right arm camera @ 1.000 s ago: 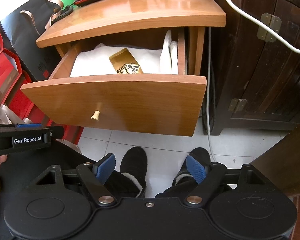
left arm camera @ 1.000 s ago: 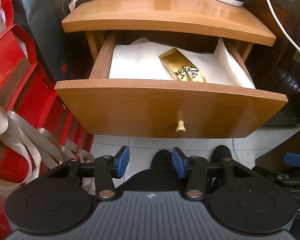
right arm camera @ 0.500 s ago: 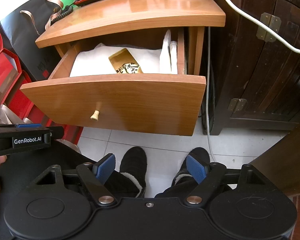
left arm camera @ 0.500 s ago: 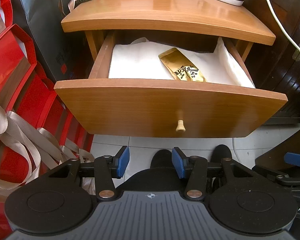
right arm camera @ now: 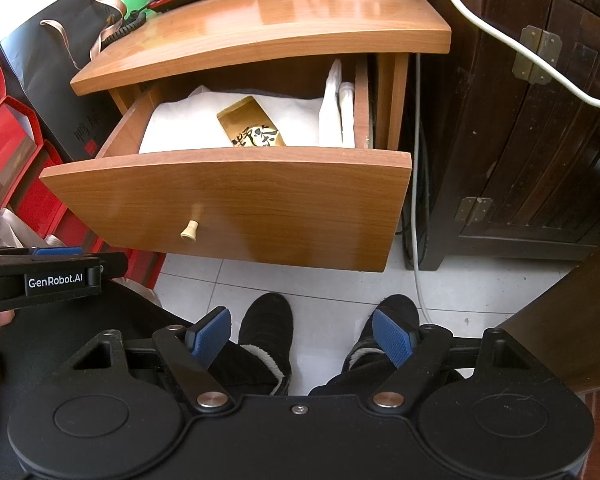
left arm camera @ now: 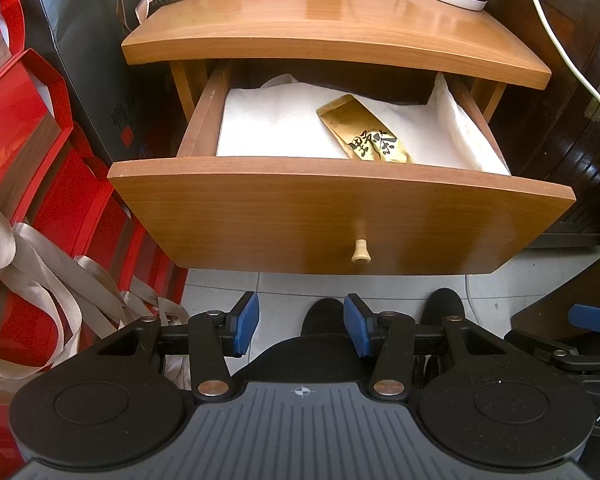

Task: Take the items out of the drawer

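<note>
Left wrist view: my left gripper (left arm camera: 300, 330) hangs open and empty over pale floor tiles, below the pulled-out wooden drawer (left arm camera: 340, 220). Inside, a gold foil packet (left arm camera: 364, 130) lies on white cloth. Only the right wrist view shows my right gripper (right arm camera: 302, 338), wide and empty, and the dark cabinet (right arm camera: 540, 140) beside the drawer.

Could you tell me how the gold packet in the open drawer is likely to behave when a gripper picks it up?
The gold packet looks flat and thin, so it is probably light and may bend. Its glossy foil face could be slippery between pads. It lies flat on soft white cloth, so an edge may be hard to catch.
</note>
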`<state>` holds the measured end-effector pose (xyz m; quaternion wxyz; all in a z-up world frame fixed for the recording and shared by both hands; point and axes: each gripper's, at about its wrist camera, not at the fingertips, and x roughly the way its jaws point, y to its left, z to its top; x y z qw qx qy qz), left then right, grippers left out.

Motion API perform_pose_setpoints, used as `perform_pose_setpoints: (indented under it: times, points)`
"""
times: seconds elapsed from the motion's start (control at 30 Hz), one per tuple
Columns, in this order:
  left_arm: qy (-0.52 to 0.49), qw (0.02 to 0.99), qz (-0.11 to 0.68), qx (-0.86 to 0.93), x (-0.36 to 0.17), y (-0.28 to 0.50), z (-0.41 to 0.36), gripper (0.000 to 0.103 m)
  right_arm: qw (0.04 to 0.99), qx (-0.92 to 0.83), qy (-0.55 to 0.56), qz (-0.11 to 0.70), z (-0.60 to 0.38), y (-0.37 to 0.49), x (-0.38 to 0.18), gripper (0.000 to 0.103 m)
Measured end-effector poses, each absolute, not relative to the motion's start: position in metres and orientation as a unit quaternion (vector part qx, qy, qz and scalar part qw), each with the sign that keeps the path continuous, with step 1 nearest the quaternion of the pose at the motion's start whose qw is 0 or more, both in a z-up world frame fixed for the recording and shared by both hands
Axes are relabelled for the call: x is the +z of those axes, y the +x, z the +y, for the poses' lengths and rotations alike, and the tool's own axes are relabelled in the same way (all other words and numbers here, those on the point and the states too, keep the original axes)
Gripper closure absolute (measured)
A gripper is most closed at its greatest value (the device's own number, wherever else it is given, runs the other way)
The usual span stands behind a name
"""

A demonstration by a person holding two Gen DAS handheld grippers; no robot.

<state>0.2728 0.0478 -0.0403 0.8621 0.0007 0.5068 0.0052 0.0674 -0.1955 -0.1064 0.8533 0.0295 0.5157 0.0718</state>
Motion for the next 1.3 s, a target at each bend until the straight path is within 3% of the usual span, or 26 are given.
perform_pose_setpoints:
  times: [1.3]
  points:
    - [0.005, 0.862, 0.507, 0.005, -0.0397, 0.2729, 0.0477, 0.053, 0.853, 0.072, 0.032, 0.515, -0.2005, 0.0664, -0.1059, 0.026]
